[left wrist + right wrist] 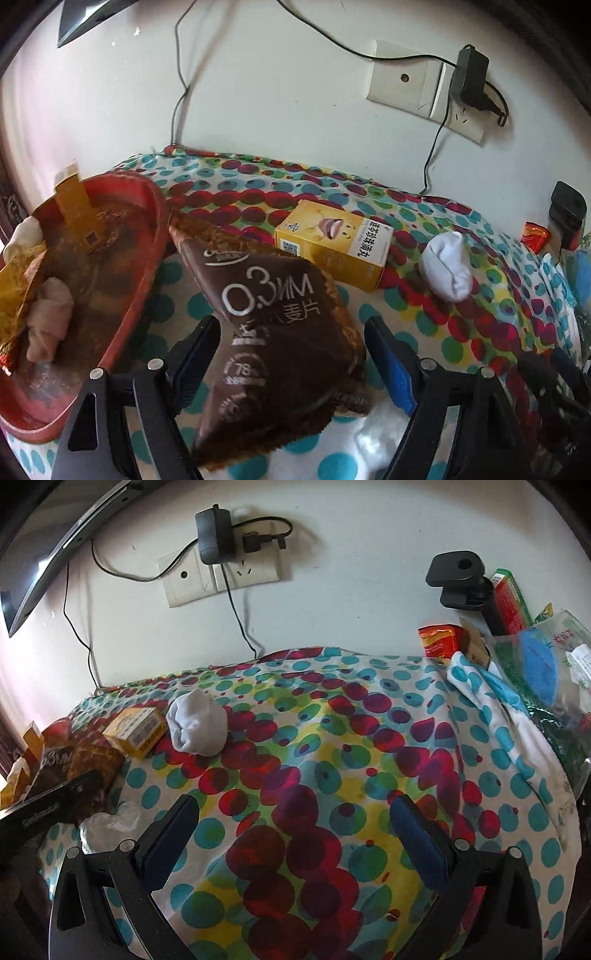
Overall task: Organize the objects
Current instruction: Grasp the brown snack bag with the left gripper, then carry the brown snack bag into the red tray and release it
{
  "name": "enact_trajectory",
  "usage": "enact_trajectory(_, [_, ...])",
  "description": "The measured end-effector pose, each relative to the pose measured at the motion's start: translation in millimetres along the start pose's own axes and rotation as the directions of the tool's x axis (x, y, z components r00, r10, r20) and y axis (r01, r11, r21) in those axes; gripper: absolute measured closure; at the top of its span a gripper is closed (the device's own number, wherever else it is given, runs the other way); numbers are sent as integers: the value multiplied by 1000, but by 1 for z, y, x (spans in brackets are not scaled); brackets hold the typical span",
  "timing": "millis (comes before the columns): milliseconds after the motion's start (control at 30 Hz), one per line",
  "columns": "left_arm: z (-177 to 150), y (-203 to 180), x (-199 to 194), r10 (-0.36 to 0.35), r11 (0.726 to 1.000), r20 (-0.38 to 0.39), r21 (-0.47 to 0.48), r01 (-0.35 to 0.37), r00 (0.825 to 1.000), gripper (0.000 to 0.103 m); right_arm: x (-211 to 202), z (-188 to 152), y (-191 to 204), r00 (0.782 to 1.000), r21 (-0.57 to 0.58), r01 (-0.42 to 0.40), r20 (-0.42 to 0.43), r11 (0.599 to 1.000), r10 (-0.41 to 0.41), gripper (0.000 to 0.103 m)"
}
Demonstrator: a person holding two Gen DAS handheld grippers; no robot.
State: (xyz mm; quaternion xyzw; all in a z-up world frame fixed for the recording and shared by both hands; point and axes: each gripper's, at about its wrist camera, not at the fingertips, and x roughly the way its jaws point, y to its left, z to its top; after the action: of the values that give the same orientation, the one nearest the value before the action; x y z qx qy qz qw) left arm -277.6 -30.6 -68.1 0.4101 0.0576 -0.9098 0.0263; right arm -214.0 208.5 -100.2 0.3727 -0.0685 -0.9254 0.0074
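Note:
A brown snack bag [273,332] marked "0.3MM" lies on the dotted cloth between the spread fingers of my left gripper [291,339], which is open around it. The bag's far corner rests by a red tray [147,251] at the left that holds rolled socks and a yellow packet. A yellow box [332,243] and a rolled white sock [448,266] lie beyond. My right gripper [295,819] is open and empty over the cloth. The sock [197,725], the box [136,731] and the bag [81,768] show at its left.
A wall with a socket plate [221,576], a charger [216,535] and hanging cables stands behind the table. A black clamp [461,579], an orange packet [439,638] and plastic bags [546,672] crowd the right side. Crumpled clear plastic [110,819] lies near the front left.

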Motion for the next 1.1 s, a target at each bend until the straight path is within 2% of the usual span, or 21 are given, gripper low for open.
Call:
enact_trajectory(33, [1,-1,2,1,1000,-4,7,-1,1000,22,1,0,0,1000,2,-4,-4,1000,4,0])
enact_trajectory(100, [3,-5,3,-20,1000,-14,18,20,1000,30,2,0,-1,1000,9,-11,-11,1000,11,0])
enact_trajectory(167, [6,-9,4,-29,999,-22,25,29,999,32,3,0,-2,1000,10,-21,-12,1000,21,0])
enact_trajectory(200, [6,-10,4,-39,999,-26,23,40,999,40,3,0,-1,1000,8,-23,-13,1000,23,0])
enact_trajectory(267, [6,-11,-2,-63,998,-28,28,64,998,46,3,0,1,1000,-2,-22,-13,1000,22,0])
enact_trajectory(433, [5,-17,-41,-63,995,58,85,58,996,46,0,0,7,1000,-29,-10,1,1000,10,0])
enact_trajectory(567, [1,-3,-75,-47,995,102,96,37,994,46,0,0,12,1000,-56,2,3,998,-1,0])
enact_trajectory(800, [-22,58,-134,51,997,160,49,-60,986,46,-2,0,18,1000,-88,21,16,996,-20,0])
enact_trajectory(933, [-33,101,-160,137,990,193,14,-142,972,46,-4,-1,22,999,-106,31,26,994,-29,0])
enact_trajectory(1100, [-47,155,-179,225,974,192,-30,-224,955,46,-4,-2,27,999,-131,41,35,991,-37,0])
